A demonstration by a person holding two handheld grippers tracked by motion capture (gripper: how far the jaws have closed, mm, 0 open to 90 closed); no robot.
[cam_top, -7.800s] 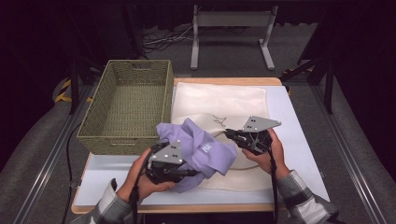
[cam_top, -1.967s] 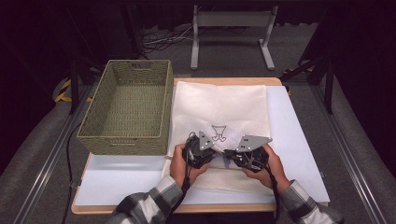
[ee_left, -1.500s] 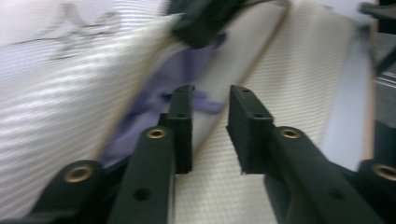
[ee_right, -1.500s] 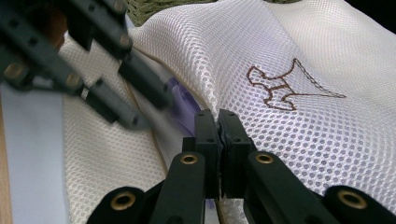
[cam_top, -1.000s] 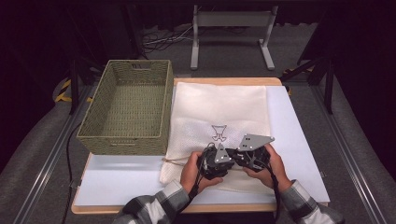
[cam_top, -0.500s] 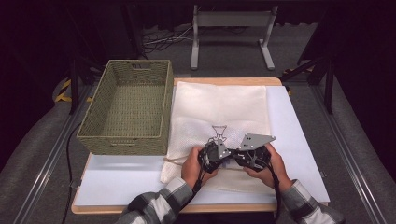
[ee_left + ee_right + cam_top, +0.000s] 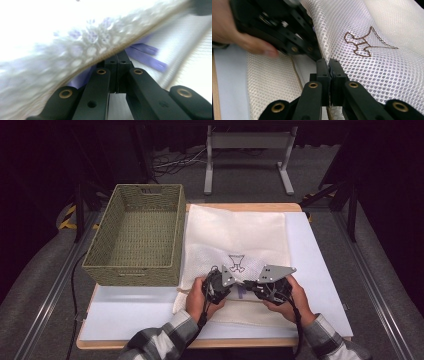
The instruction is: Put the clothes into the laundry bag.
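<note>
A white mesh bag (image 7: 235, 232) with a brown emblem (image 7: 236, 262) lies flat on the table. Purple cloth (image 7: 147, 56) shows inside it, through the mesh (image 7: 75, 50) and past its hem. Both grippers meet at the bag's near edge. My left gripper (image 7: 236, 286) is shut, its jaws pressed together and their tips tucked under the hem (image 7: 117, 56). My right gripper (image 7: 250, 288) is shut on the fold of mesh (image 7: 328, 62), and the emblem (image 7: 364, 45) lies just beyond it. The left gripper (image 7: 312, 53) touches the same fold from the left.
An empty woven basket (image 7: 135, 270) stands left of the bag, close to its edge. The pale tabletop (image 7: 130, 315) lies in front of the basket and a strip runs right of the bag. A metal stand (image 7: 247, 142) sits on the floor behind the table.
The purple cloth that lay bunched on the bag is now inside it. My left gripper has slid right along the near edge until it meets the right gripper, which has stayed put.
</note>
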